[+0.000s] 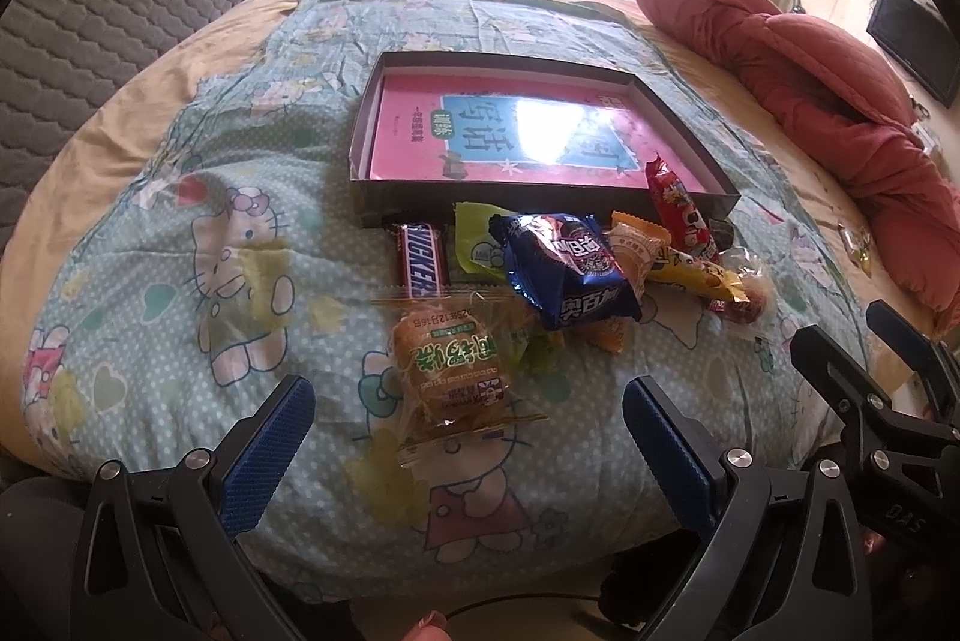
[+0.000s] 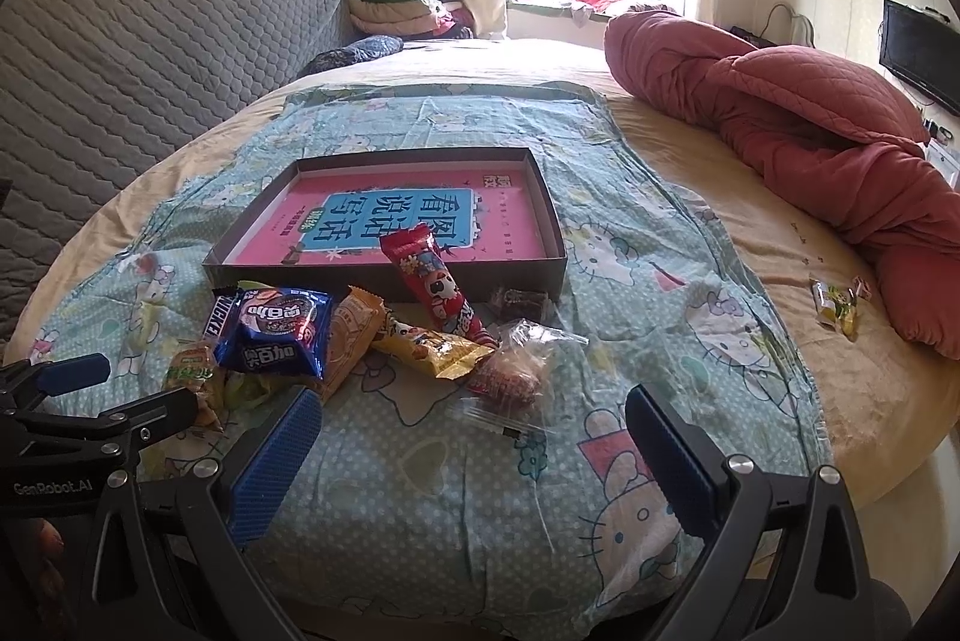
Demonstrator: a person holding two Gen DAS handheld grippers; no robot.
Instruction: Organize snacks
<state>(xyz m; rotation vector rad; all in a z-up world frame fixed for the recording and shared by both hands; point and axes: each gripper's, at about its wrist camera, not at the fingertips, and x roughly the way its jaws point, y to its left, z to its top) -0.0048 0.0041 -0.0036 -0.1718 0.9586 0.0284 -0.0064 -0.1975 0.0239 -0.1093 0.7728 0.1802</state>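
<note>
On a bed, the cartoon-cat quilt [image 2: 630, 245] fills the centre of both views, and on it, upper middle of the frame, sits the shallow dark box [image 2: 384, 275], holding only a pink book [image 2: 384, 221]. I judge my sorting barely begun: nearly every snack lies loose in a heap just below the box's near wall.

Largest to smallest: the blue cookie pack [image 1: 567, 269] lies atop the pile, its long axis slanting from upper left to lower right in the left view. The red stick pack [image 2: 435, 281] leans over the box's near wall, top end inside, long axis running up-left to down-right. The yellow pack [image 2: 435, 347] lies nearly crosswise beneath it. The Snickers bar [image 1: 423, 257] points almost straight toward the box. The clear-wrapped bun [image 1: 450, 365] sits nearest me, lower centre.

My left gripper [image 1: 468, 449] hovers spread wide around the bun's near end, gripping nothing. My right gripper [image 2: 474, 455] hangs equally wide and empty over bare quilt. A few small candies [image 2: 837, 305] lie well apart, at right.
</note>
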